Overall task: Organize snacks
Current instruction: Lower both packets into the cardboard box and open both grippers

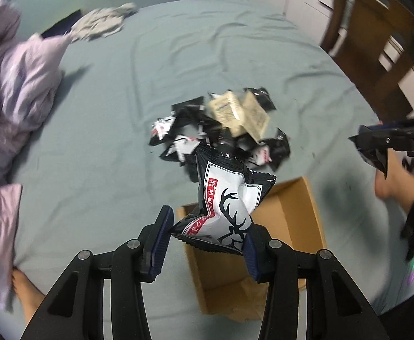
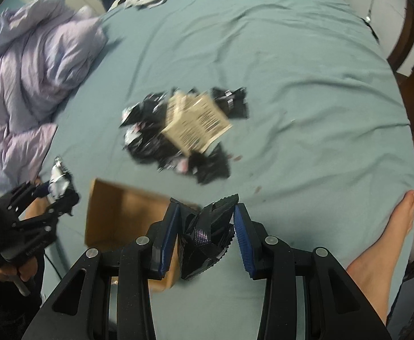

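A blue-sheeted bed point(image 1: 178, 56) is seen carrying an open cardboard box point(image 1: 289, 212), with a pile of snack packets point(image 2: 178, 130) lying just beyond the box. A deer-printed packet point(image 1: 226, 206) is pinched by the left gripper point(image 1: 207, 243) above the box, and a black packet point(image 2: 207, 235) is pinched by the right gripper point(image 2: 205, 240) near the box's edge. Since each crumpled wrapper is held only at one end, a slip could be caused, and either packet might be dropped outside the box.

Both your wrist cams look forward and down along the fingers, close over the cardboard box point(image 1: 289, 212); both share the snack pile point(image 2: 178, 130) ahead on the bed point(image 2: 292, 56).
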